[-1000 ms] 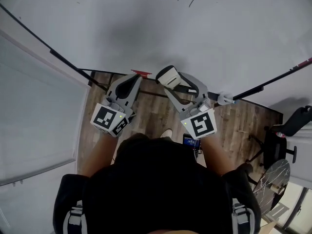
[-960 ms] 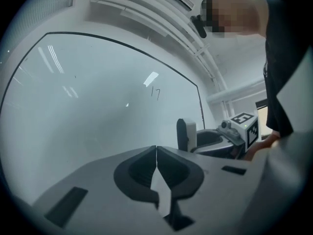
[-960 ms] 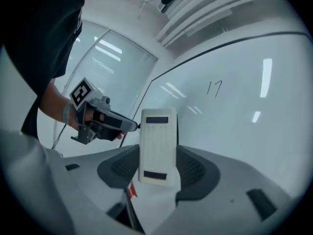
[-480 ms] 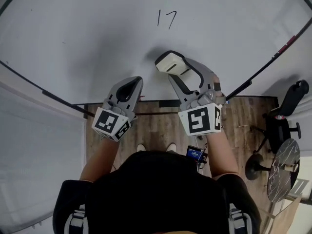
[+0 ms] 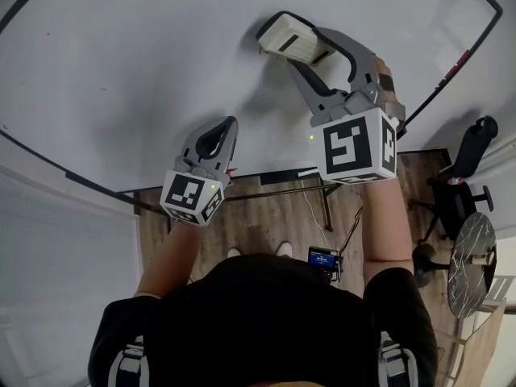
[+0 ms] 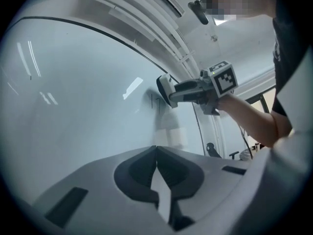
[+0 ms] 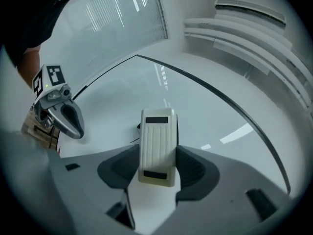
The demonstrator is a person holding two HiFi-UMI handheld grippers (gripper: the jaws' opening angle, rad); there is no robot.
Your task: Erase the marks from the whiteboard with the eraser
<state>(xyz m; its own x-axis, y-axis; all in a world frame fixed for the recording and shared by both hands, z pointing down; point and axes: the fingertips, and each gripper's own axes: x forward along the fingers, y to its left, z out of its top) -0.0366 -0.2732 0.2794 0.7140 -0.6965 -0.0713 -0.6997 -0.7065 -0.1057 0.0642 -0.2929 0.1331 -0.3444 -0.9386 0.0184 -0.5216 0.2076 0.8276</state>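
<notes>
Left gripper (image 6: 156,151), low and left of the eraser: jaws pressed together, nothing between them. It is idle, tips aimed at the whiteboard (image 5: 121,55) but with no part in the wiping.

Marks (image 6: 155,101): a few thin dark strokes just left of the eraser, partly hidden by its edge. The right gripper view shows a bit of dark stroke poking out at the eraser's left side. From the head view the eraser covers them. Cannot read what they say.

Eraser (image 7: 156,136): cream block with a ribbed back, wiping face turned to the whiteboard, sitting right at the marks. It looks pressed on or nearly on the surface; contact cannot be confirmed.

Right gripper (image 7: 157,156): jaws clamped on the eraser's two long sides, grip looks firm and square.

Progress, as a judgement: pick-up is done and the eraser is at the marks. The wiping itself is just starting or about to start, since strokes show beside the eraser. Left to do: rub across those strokes until that patch is clean. The rest of the whiteboard around the eraser looks mostly blank.
</notes>
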